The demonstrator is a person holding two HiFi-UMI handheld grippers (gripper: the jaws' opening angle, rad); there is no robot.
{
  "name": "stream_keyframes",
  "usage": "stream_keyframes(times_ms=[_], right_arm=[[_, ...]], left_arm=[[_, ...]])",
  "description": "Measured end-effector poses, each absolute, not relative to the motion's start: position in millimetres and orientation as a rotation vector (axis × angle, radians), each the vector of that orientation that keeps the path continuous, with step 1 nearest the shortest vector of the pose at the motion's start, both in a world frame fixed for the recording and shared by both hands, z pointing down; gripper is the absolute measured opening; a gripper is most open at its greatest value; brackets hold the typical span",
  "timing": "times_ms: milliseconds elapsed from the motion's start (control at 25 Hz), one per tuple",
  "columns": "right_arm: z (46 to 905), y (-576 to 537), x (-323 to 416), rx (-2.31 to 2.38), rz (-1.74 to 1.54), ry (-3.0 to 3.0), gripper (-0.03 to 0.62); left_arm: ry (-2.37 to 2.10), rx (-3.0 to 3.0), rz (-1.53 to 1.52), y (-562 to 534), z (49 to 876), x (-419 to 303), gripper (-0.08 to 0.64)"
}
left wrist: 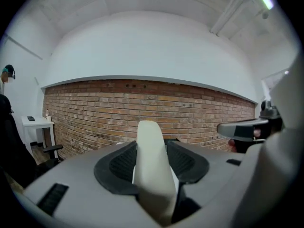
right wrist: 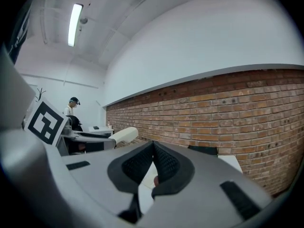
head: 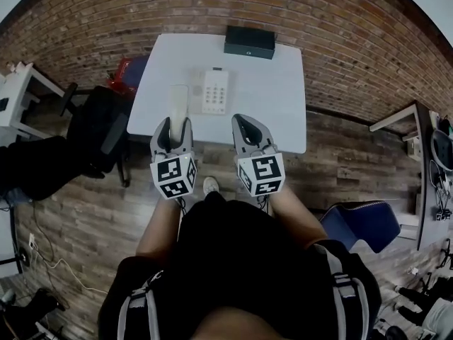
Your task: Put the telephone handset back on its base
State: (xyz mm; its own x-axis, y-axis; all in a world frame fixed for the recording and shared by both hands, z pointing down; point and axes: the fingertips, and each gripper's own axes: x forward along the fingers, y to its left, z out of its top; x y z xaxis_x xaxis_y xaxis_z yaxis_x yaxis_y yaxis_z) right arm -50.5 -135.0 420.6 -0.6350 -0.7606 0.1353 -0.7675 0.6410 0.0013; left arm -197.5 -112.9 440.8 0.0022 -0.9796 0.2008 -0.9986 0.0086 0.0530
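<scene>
My L gripper (head: 179, 127) has its fingers clamped on the white handset (left wrist: 151, 170). The handset is over the surface (head: 272, 98), just left of the base (head: 215, 91), not on it. R gripper (head: 245, 125): fingers together, w/ nothing between.

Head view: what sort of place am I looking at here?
Probably an office or workshop room: a white table with a telephone base beside a brick wall, and a blue chair on the wood floor.
</scene>
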Motion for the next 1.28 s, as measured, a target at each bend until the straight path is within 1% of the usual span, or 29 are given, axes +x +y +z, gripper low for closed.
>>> stream_keyframes(times_ms=[480, 840, 1280], right_arm=[[440, -227, -76, 1.364, 0.176, -2.627, -0.003], [454, -268, -59, 1.403, 0.258, -2.588, -0.003], [466, -318, -51, 1.286, 0.272, -2.607, -0.003]], left_arm=[[-1.913, 2.115, 0.190, -223, 480, -222, 0.199], [-1.849, 2.102, 0.260, -280, 514, -212, 0.198], [-1.891, 1.925, 0.311, -323, 564, -220, 0.196]])
